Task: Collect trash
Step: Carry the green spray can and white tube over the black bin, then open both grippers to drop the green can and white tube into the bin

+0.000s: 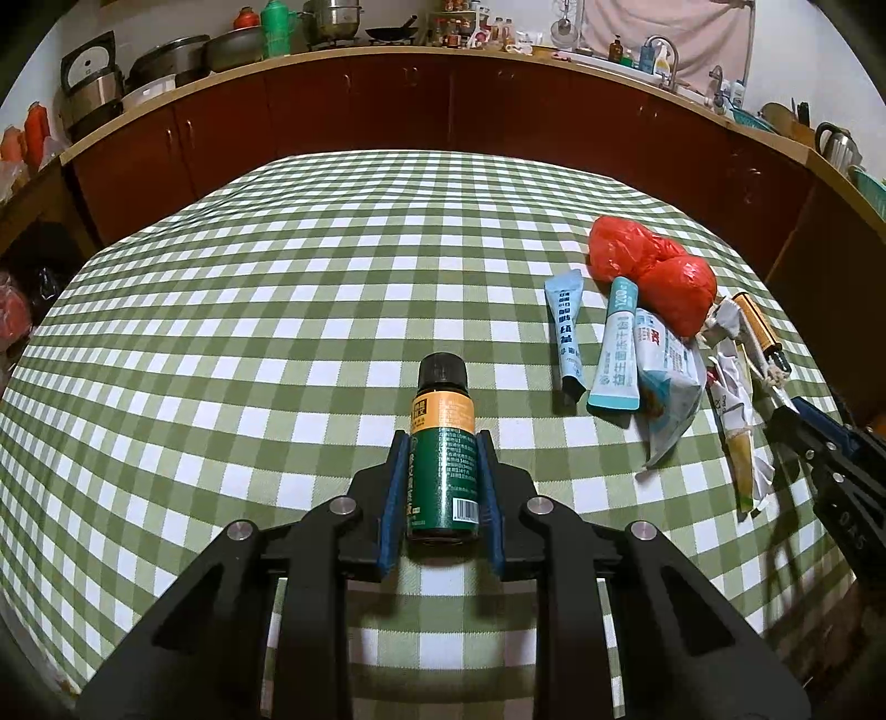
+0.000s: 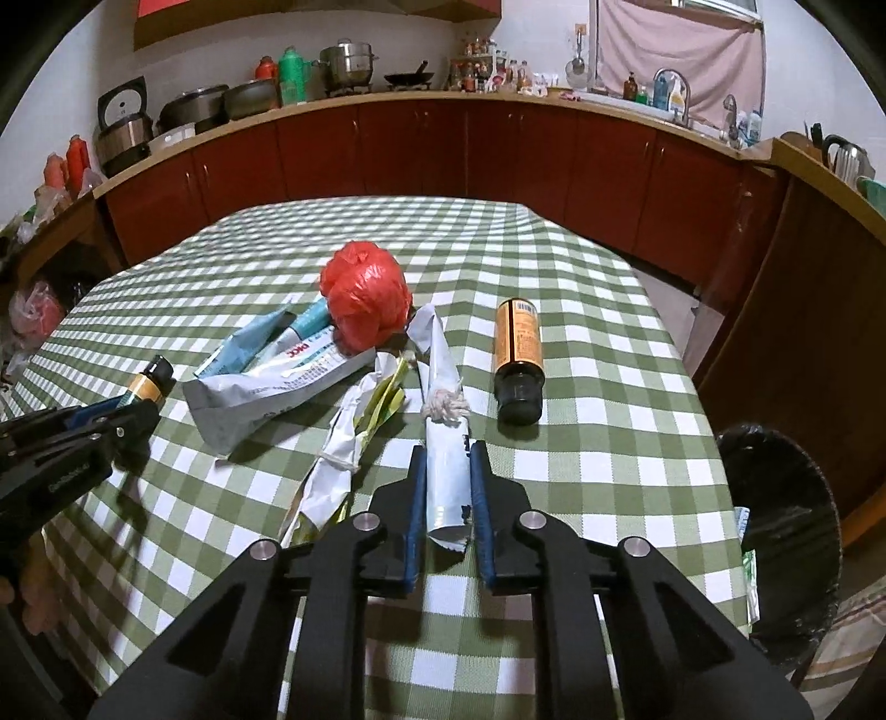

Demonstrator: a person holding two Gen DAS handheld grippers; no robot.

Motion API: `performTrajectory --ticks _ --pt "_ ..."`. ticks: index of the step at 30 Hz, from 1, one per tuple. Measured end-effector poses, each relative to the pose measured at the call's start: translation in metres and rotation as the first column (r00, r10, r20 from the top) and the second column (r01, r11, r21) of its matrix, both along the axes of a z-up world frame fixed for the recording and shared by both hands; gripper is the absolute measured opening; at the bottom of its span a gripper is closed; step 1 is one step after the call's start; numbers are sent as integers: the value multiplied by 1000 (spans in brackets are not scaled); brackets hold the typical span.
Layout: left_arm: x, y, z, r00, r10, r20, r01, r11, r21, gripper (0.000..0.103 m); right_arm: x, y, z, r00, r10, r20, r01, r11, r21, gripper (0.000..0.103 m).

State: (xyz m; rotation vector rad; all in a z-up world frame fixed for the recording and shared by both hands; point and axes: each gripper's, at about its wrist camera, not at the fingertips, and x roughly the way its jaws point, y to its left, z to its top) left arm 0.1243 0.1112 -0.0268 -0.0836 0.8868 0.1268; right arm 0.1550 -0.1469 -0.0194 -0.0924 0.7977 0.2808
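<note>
On a green checked tablecloth [image 1: 277, 288], the left gripper [image 1: 441, 443] clamps a green bottle [image 1: 443, 465]; the right gripper [image 2: 448, 459] pinches a crumpled white wrapper [image 2: 446, 471] beside an amber bottle [image 2: 518, 354].

A table [image 2: 581, 354] is covered with a green and white checked cloth. Behind it, a long row of dark red cupboards [image 2: 421, 155] is seen, topped by a pale wooden counter [image 2: 387, 98]. Pots [image 2: 348, 65], a black wok [image 2: 408, 78], a green flask [image 2: 292, 75] and a rice cooker [image 2: 124, 130] are lined up on the counter. A tap [image 2: 678, 88] is set under a pink curtain [image 2: 678, 52] at the right. The wall [image 2: 83, 61] is white. The cloth is lit brightly from above.
</note>
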Motion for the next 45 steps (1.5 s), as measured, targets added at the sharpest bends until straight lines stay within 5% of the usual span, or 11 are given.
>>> performTrajectory --ticks 16,31,45 --pt "-9 -62 34 989 -116 97 119 993 -26 23 -31 -67 29 983 -135 127 133 991 25 16" --pt "11 -206 44 919 -367 147 372 928 -9 23 -45 -179 28 912 -379 156 381 924 21 16" --pt "33 -291 22 876 -470 112 469 882 33 23 -42 -223 10 874 -469 130 470 882 25 16"
